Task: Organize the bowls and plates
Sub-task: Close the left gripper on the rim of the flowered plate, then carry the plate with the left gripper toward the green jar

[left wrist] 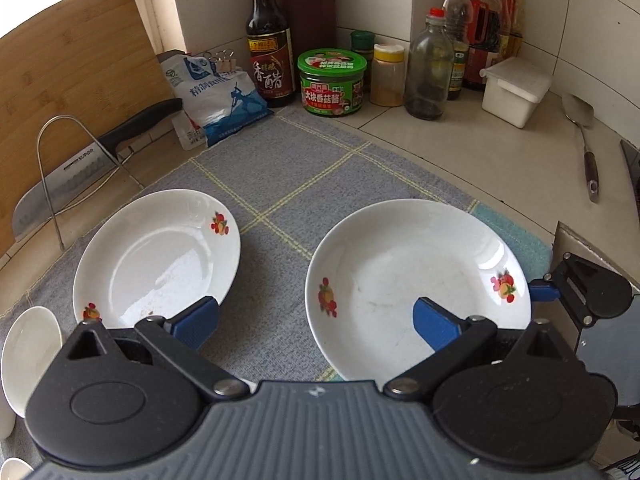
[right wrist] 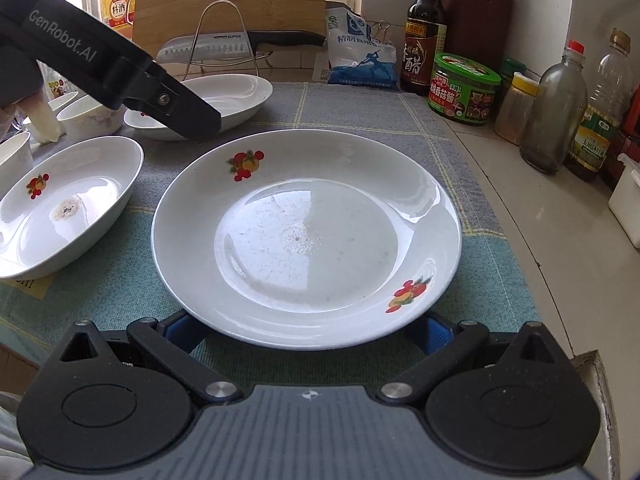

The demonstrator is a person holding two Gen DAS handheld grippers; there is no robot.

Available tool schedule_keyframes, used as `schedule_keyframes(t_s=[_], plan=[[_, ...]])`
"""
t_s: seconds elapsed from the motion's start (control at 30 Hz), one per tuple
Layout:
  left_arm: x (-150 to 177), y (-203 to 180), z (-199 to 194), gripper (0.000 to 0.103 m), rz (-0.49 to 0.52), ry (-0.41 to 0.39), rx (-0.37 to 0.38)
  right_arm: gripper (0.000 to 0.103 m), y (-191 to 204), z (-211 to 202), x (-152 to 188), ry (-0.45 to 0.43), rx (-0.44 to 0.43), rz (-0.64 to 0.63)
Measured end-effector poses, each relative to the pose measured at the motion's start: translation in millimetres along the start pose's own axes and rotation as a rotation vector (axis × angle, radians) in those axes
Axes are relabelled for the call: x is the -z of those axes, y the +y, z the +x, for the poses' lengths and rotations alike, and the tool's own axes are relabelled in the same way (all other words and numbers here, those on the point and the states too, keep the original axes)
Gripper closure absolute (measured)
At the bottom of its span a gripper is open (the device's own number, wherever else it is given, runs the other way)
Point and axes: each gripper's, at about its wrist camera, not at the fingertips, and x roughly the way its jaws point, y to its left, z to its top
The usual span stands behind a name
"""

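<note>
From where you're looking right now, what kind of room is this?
Most likely a home kitchen counter. Sauce and oil bottles stand against the tiled wall, a knife rests on a wire rack in front of a wooden cutting board, and white plates lie on a checked cloth.

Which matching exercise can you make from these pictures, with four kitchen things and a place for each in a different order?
Things:
1. large white fruit-print plate
2. steel cleaver with black handle
3. green-lidded sauce jar
4. long metal spatula

Places:
A. on the bare countertop at the right
B. resting across the wire rack
C. directly in front of the open right claw
D. beside the dark vinegar bottle

Pairs: 1-C, 2-B, 3-D, 4-A
</note>
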Motion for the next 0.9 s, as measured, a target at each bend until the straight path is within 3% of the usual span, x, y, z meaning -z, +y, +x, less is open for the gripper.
schedule_keyframes(t_s=[0.57, 0.9], plan=[[-39.6, -17.1, 61.1, 0.003, 0.222, 0.074, 0.125, 0.000, -5.5, -3.1, 12.2, -0.103, -0.039, -0.041], [-54.7, -6.3, 94.1, 0.029, 0.267, 0.195, 0.250, 0.000, -7.2, -5.2, 16.5, -0.128, -0.050, -0.051]])
